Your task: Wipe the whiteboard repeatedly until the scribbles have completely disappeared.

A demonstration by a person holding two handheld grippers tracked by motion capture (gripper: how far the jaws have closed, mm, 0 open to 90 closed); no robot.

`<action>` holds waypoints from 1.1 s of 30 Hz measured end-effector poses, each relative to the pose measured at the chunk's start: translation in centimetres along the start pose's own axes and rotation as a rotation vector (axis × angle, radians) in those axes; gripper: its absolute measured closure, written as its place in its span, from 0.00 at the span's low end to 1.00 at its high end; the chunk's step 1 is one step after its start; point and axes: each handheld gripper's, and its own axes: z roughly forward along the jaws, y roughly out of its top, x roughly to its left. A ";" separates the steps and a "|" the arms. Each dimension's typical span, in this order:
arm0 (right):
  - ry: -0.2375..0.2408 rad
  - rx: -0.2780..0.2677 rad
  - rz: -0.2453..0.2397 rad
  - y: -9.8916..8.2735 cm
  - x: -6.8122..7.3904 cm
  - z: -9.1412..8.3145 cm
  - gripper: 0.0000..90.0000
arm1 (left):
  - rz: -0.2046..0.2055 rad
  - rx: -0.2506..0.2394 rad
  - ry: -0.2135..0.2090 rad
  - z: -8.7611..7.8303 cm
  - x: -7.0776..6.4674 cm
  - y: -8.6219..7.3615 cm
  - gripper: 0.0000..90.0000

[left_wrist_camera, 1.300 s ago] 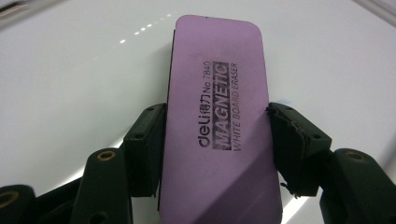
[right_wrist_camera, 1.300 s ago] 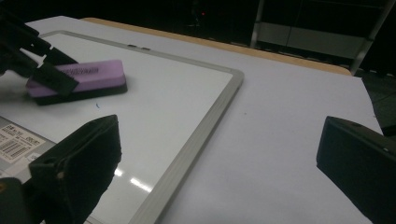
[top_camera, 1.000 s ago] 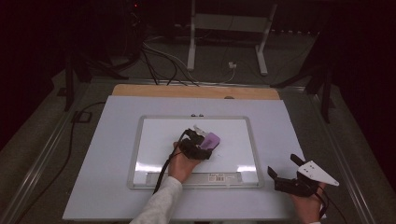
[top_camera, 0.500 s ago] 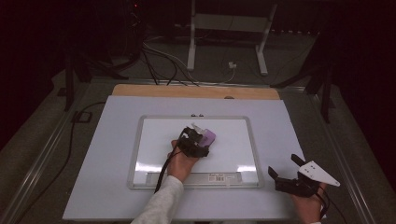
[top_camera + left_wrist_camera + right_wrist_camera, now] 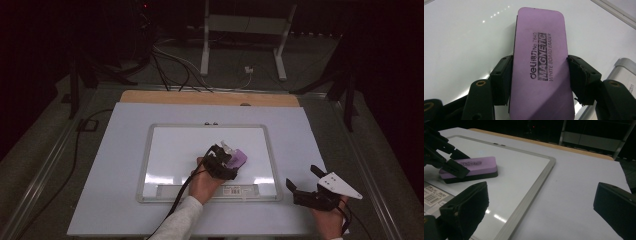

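Lying flat on the whiteboard [image 5: 175, 150], toward its right half, the purple eraser [image 5: 541, 67] (printed "MAGNETIC WHITE BOARD ERASER") is pinched on its two long sides by the left hand-held gripper [image 5: 540, 75]. The right hand-held gripper [image 5: 304, 182] hovers over the table [image 5: 110, 165] beyond the whiteboard's lower right corner, jaws spread wide and empty.
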 end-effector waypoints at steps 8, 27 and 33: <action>-0.005 -0.001 0.006 -0.1 -0.2 -0.2 0.01 | -0.078 -0.010 0.065 0.3 2.4 0.5 0.46; -0.004 0.002 0.002 -0.1 -0.1 -0.1 0.01 | -0.169 -0.058 0.165 -1.1 4.8 0.7 0.46; -0.008 -0.001 0.007 -0.1 -0.3 -0.2 0.01 | -0.194 -0.091 0.161 -1.7 5.4 0.7 0.46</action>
